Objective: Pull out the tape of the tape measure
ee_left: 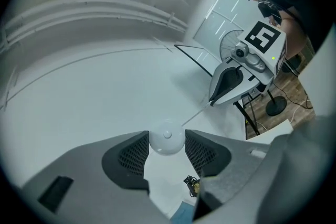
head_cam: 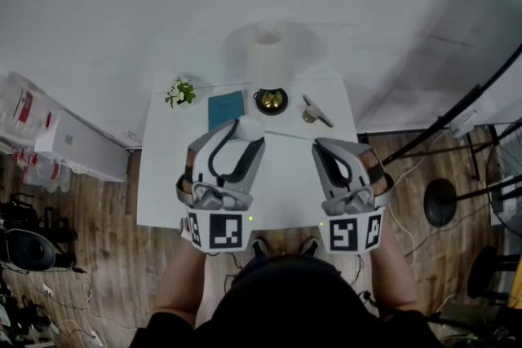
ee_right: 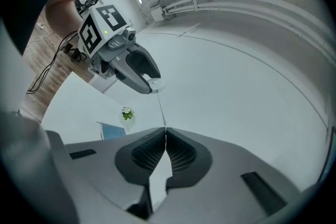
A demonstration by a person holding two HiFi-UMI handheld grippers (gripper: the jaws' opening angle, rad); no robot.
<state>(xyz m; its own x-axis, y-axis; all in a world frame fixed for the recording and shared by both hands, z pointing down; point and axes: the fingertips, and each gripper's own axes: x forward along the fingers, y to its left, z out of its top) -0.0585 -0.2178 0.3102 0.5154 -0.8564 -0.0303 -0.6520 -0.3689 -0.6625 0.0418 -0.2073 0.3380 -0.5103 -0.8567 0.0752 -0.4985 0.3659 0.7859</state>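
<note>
You held the tape measure [ee_left: 167, 136] clamped in the left gripper's [ee_left: 166, 150] wide-set jaws above the table [head_cam: 285, 183] as an anchor, while the right gripper's [ee_right: 166, 138] jaws were shut, apparently pinching the thin tape's [ee_right: 160, 110] tip, ready to draw it out.

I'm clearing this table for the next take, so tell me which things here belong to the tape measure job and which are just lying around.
In use: white tape measure, held in the left gripper; its tape, pinched in the right gripper.
Lying about: small plant, blue notebook, dark dish with gold centre, small metal item, white roll.
</note>
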